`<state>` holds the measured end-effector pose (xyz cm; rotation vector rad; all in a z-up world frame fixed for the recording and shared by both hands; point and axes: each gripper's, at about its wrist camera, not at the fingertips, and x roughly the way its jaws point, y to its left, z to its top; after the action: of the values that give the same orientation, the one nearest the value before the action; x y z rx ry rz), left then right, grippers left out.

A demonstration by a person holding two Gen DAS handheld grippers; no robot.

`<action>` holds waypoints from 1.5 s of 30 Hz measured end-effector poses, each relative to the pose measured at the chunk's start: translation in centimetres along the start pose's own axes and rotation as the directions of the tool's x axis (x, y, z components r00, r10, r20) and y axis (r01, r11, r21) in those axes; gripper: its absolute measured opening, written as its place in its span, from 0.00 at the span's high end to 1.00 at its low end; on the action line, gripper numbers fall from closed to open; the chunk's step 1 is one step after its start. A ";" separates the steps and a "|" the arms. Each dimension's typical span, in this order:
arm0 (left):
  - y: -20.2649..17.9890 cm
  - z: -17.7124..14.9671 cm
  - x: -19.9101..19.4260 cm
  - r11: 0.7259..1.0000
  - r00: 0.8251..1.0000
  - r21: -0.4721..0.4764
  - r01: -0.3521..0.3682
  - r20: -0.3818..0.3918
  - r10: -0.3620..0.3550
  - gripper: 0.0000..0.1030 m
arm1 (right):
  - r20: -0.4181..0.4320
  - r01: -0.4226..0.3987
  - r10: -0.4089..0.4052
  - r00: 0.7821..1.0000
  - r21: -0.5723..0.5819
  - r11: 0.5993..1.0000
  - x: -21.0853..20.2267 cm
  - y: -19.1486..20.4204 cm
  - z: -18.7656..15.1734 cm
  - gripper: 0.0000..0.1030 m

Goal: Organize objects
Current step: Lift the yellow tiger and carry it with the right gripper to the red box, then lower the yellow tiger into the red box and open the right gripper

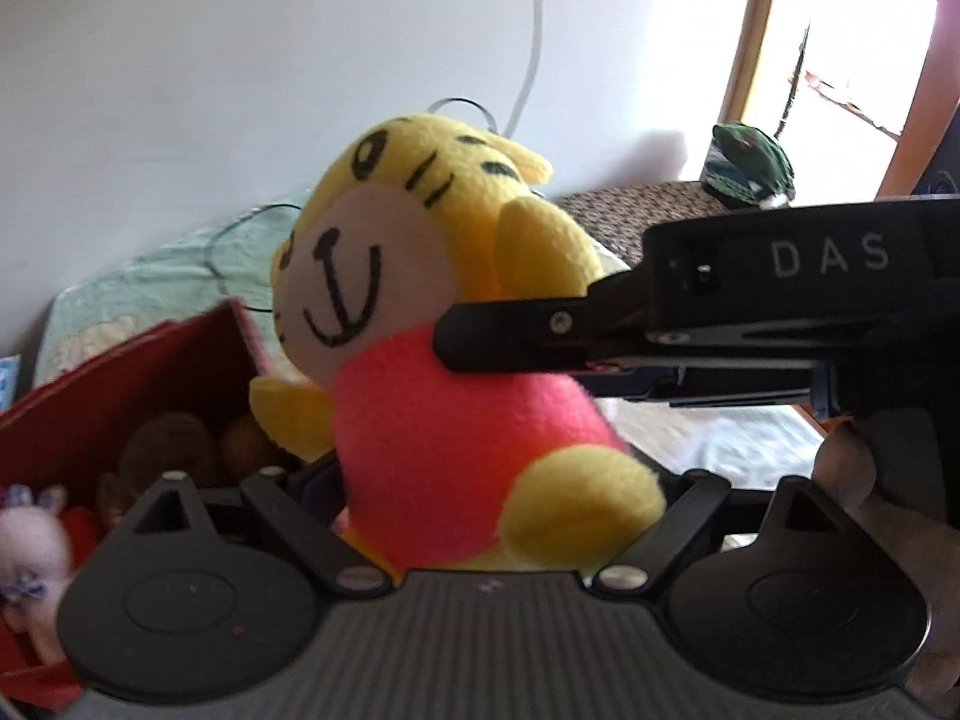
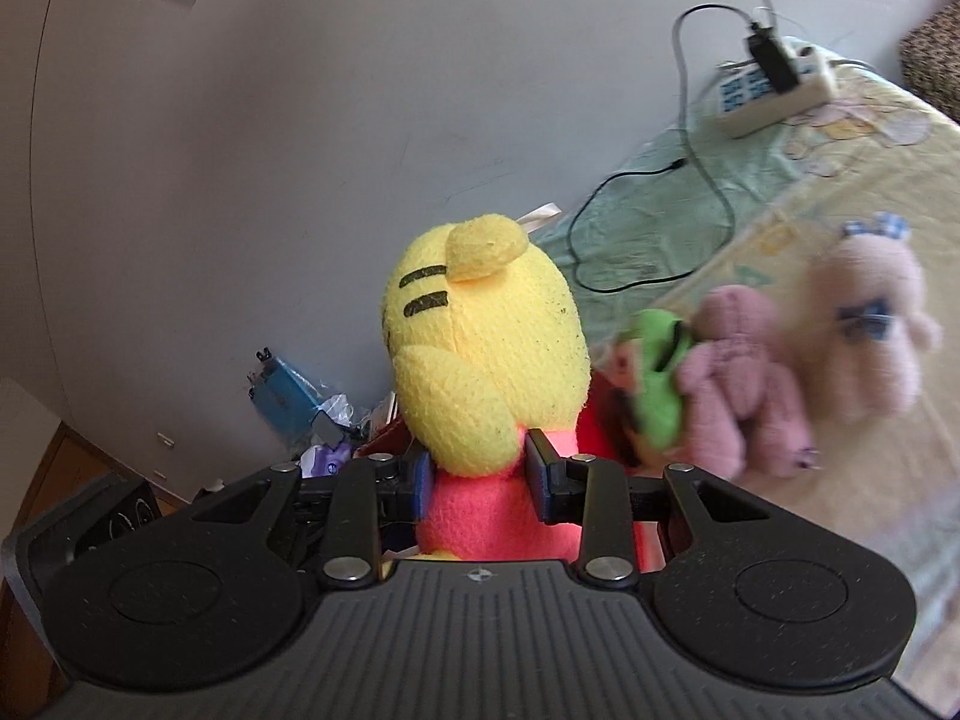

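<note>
A yellow tiger plush in a pink shirt hangs upright in the air, and the right wrist view shows its back. My right gripper is shut on its pink torso just under the head. In the left wrist view that right gripper reaches in from the right, one finger pressed on the shoulder. My left gripper is open, its linkages spread wide with the plush's lower body between them. A red box with a brown toy and a pale bunny sits lower left.
A green toy, a pink bear and a pale plush with blue bows lie blurred to the right. A power strip with cables rests on the green sheet. The white wall is close behind. Blue packaging lies on the floor.
</note>
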<state>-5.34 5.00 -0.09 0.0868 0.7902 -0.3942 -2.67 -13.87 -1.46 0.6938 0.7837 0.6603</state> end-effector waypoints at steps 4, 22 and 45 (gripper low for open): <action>2.5 -0.4 -1.1 1.000 1.000 -0.012 -0.021 0.015 0.021 0.14 | 0.003 -0.006 0.006 1.000 -0.019 1.000 2.4 1.9 -0.4 0.67; 11.4 -2.0 1.9 0.981 0.996 -0.186 0.056 -0.063 -0.069 0.14 | -0.057 0.168 -0.174 0.983 -0.096 0.981 11.1 4.8 -1.2 0.67; 14.0 -3.5 6.0 0.962 0.982 -0.265 0.064 -0.155 -0.108 0.17 | -0.183 0.311 -0.365 0.913 -0.267 0.912 16.8 4.7 -1.2 0.68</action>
<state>1.38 16.86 -7.81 -0.1620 1.0089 -0.3654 4.14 1.77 -5.15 0.2557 0.9951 0.5056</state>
